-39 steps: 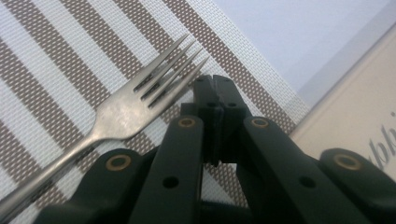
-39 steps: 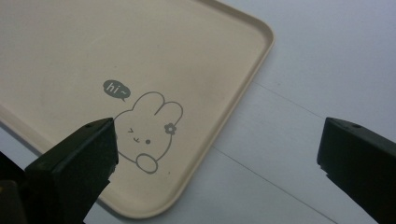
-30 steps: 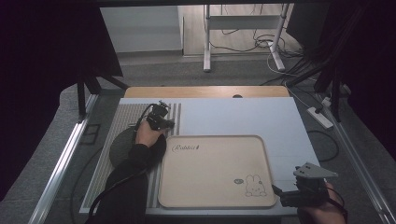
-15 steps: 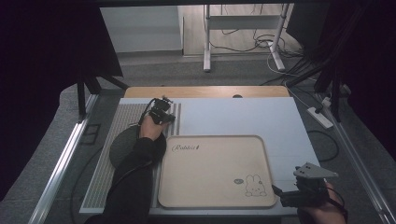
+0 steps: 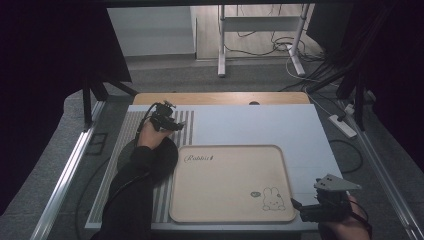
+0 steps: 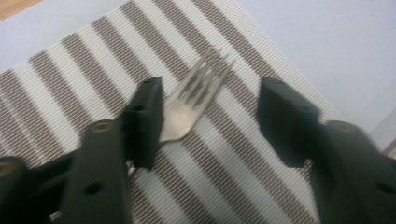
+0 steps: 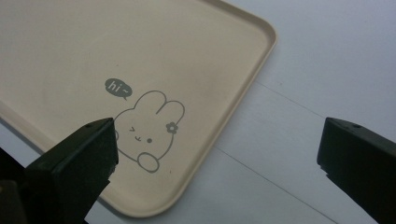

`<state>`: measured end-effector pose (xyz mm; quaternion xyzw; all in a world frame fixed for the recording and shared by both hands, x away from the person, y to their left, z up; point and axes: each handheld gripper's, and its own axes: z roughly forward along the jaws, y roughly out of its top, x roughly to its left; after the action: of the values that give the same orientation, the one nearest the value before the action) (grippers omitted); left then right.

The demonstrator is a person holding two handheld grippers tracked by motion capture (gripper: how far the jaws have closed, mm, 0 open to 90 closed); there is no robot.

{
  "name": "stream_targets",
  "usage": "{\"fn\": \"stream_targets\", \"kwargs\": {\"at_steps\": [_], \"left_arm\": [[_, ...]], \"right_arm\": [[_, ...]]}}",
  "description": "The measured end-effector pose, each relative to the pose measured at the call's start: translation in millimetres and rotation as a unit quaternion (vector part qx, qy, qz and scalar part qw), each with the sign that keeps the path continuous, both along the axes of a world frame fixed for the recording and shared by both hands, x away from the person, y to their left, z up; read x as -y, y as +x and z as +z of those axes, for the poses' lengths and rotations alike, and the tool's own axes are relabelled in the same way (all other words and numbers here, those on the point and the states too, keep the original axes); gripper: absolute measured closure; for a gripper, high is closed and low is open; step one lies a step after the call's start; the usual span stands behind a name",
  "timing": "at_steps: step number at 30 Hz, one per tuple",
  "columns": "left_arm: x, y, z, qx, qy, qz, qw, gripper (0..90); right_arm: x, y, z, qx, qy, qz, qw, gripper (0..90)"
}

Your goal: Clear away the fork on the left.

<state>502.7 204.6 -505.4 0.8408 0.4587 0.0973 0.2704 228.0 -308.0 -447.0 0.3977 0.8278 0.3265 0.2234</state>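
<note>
A metal fork (image 6: 183, 116) lies on the brown-and-white striped placemat (image 6: 233, 154), tines pointing away. My left gripper (image 6: 212, 100) hangs open over it, the fork's neck against the inner face of one jaw and the other jaw well apart. From above, the left gripper (image 5: 169, 121) sits near the far end of the striped placemat (image 5: 131, 131). A beige tray (image 5: 225, 185) printed with a rabbit lies at the table's centre. My right gripper (image 5: 306, 210) stands open by the tray's near right corner, holding nothing; its own view has the right gripper (image 7: 218, 126) over the tray's rim (image 7: 243, 93).
A dark round plate (image 5: 126, 156) lies on the placemat, partly hidden under the left forearm. A pale blue table sheet (image 5: 260, 125) spreads behind and to the right of the tray. Cables and a power strip (image 5: 342, 125) lie on the floor beyond.
My left hand and gripper have moved away from me along the striped placemat, toward its far end. The right gripper has stayed put.
</note>
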Motion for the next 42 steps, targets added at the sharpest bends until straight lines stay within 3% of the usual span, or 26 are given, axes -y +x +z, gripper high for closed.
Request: {"fn": "stream_targets", "kwargs": {"at_steps": [3, 8, 10, 16, 18, 21, 23, 25, 26, 30, 32, 33, 35, 37, 38, 39, 42], "left_arm": [[-13.6, 1.3, 3.0, -0.001, -0.013, 0.016, 0.9998, 21.4], [-24.9, 3.8, 4.2, -0.019, -0.028, 0.012, 0.9994, 7.1], [-27.6, 5.0, 3.9, -0.026, -0.024, 0.010, 0.9993, 1.0], [-36.5, 9.8, -0.5, -0.047, -0.010, 0.010, 0.9988, 0.0], [-38.5, 12.5, -5.8, -0.055, 0.008, 0.012, 0.9984, 0.0], [-39.1, 14.0, -10.0, -0.057, 0.015, 0.013, 0.9982, 0.0], [-38.3, 16.1, -16.1, -0.059, 0.035, 0.015, 0.9975, 1.0], [-38.5, 16.7, -18.0, -0.059, 0.041, 0.014, 0.9973, 2.1], [-39.2, 17.3, -21.2, -0.058, 0.053, 0.016, 0.9968, 3.4], [-42.9, 15.2, -21.7, -0.048, 0.053, 0.005, 0.9974, 11.8], [-44.2, 14.2, -20.3, -0.043, 0.052, 0.000, 0.9977, 24.1], [-46.1, 13.0, -18.4, -0.041, 0.051, -0.015, 0.9977, 29.0], [-47.2, 12.5, -16.7, -0.040, 0.056, -0.020, 0.9974, 34.4], [-47.7, 11.6, -15.6, -0.037, 0.057, -0.027, 0.9973, 50.3], [-48.4, 11.2, -14.9, -0.036, 0.060, -0.037, 0.9969, 50.3], [-48.7, 10.7, -14.5, -0.035, 0.060, -0.044, 0.9966, 61.8], [-49.3, 9.3, -13.7, -0.028, 0.068, -0.065, 0.9952, 68.7]], "right_arm": [[-0.1, 0.2, -0.2, 0.000, 0.000, 0.000, 1.0000, 0.0], [0.0, 0.4, -0.2, -0.001, 0.000, 0.000, 1.0000, 0.0], [-0.1, 0.3, -0.2, -0.001, 0.000, 0.000, 1.0000, 0.0], [0.0, 0.3, -0.2, -0.001, 0.000, 0.000, 1.0000, 0.0], [0.0, 0.4, -0.2, -0.001, 0.000, 0.000, 1.0000, 0.0], [0.0, 0.3, -0.2, -0.001, 0.000, 0.000, 1.0000, 0.0], [0.0, 0.3, -0.2, -0.001, 0.000, 0.001, 1.0000, 0.0], [0.0, 0.2, -0.2, 0.000, 0.000, 0.001, 1.0000, 0.0], [0.1, 0.2, -0.1, -0.001, 0.001, 0.001, 1.0000, 0.0], [0.1, 0.2, -0.2, -0.001, 0.001, 0.002, 1.0000, 0.0], [0.1, 0.1, -0.2, -0.001, 0.001, 0.002, 1.0000, 0.0], [0.1, 0.1, -0.1, -0.001, 0.000, 0.003, 1.0000, 0.0], [-0.1, -0.1, -0.1, -0.001, -0.001, 0.004, 1.0000, 0.0], [-0.3, -0.2, -0.1, -0.001, -0.002, 0.004, 1.0000, 0.0], [-0.3, -0.2, -0.1, -0.001, -0.002, 0.004, 1.0000, 0.0], [-0.3, -0.2, -0.2, 0.000, -0.002, 0.005, 1.0000, 0.0], [-0.3, -0.2, -0.2, -0.001, -0.002, 0.006, 1.0000, 0.0]]}}
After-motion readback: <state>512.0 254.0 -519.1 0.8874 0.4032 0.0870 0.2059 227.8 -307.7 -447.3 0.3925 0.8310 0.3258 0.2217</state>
